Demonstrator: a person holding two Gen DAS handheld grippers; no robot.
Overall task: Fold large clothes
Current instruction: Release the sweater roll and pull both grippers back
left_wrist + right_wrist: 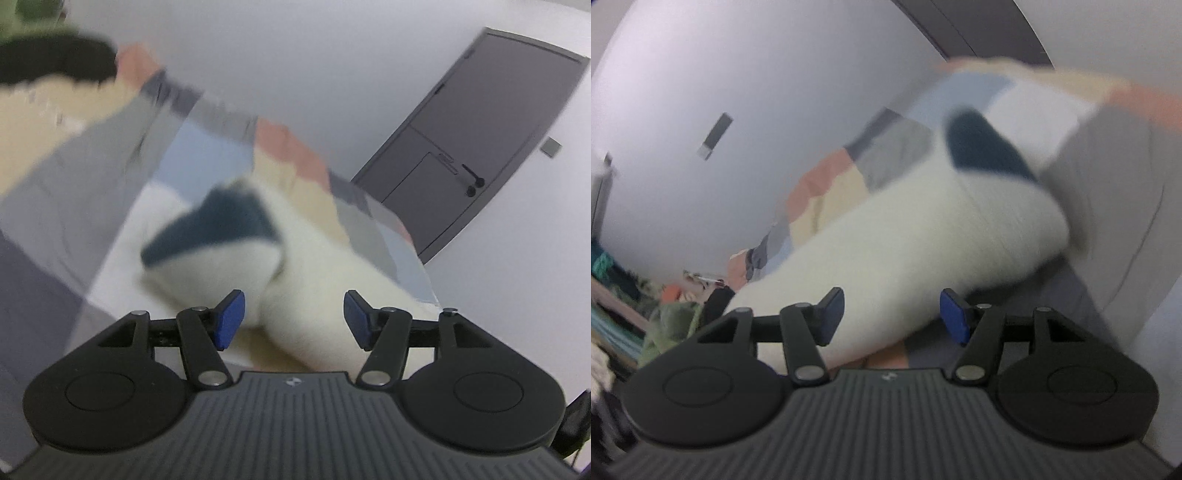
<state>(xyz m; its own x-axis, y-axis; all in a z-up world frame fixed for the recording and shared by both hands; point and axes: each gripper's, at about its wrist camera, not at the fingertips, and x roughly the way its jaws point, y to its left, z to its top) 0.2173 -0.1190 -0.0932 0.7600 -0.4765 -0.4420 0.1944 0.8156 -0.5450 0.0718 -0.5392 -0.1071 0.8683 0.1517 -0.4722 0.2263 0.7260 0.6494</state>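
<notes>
A fluffy white garment (306, 295) with a dark teal patch (221, 225) lies bunched on a patchwork bedspread (110, 192); the view is motion-blurred. My left gripper (294, 317) is open, its blue pads either side of the white fabric's near end, not closed on it. In the right wrist view the same white garment (923, 236) with its teal patch (982, 147) stretches across the bedspread (897, 151). My right gripper (892, 314) is open with the white fabric between and just beyond its blue pads.
A grey door (491, 136) with a black handle stands in the white wall behind the bed. A dark object (55, 62) lies at the bed's far left. Cluttered shelves and a green item (672, 321) sit at the left of the right wrist view.
</notes>
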